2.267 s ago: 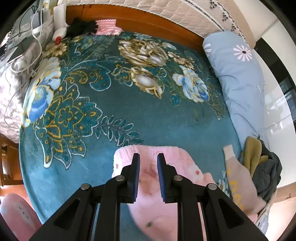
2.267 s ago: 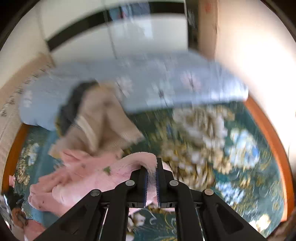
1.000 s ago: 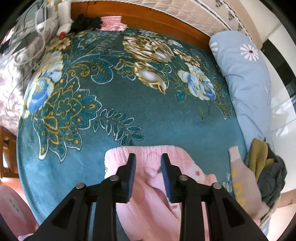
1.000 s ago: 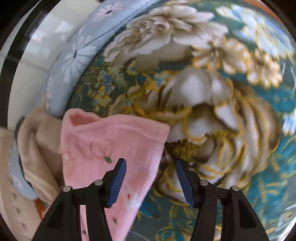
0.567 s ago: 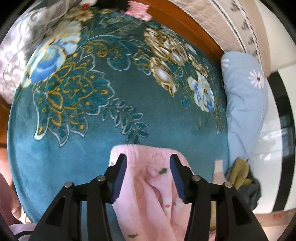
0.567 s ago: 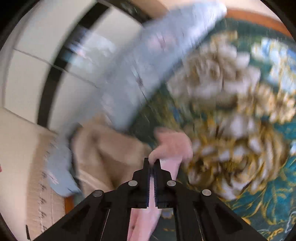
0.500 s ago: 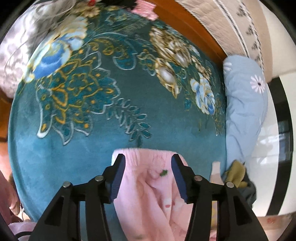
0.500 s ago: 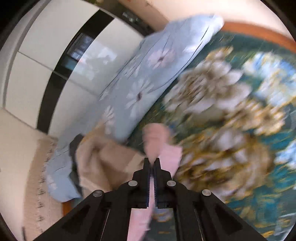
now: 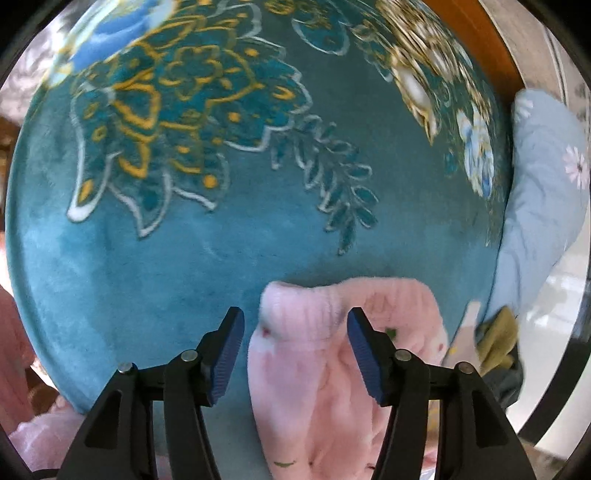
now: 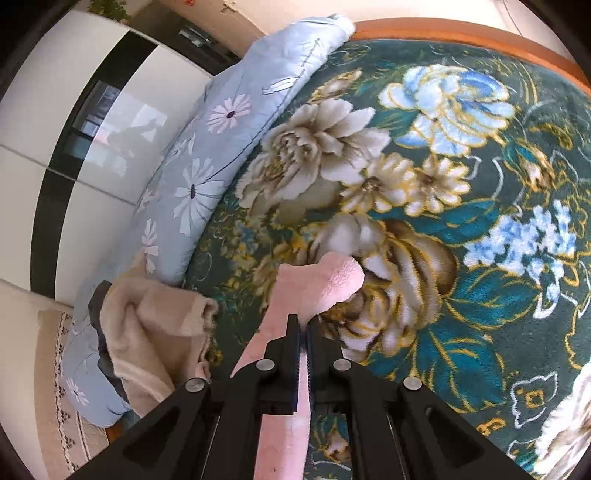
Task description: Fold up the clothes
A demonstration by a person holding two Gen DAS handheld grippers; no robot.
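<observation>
Garment lay pink on my bed's blanket; my right gripper pinched its edge tight, my left gripper straddled its waistband, gaping, pads clear.

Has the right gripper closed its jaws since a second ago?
Yes. The right gripper was open beside the pink garment; now it pinches it above the floral blanket.

Bed: a teal floral blanket is covering it.
Frame: a wooden edge is bordering the blanket.
Wall: glossy white panels are reflecting daylight.
</observation>
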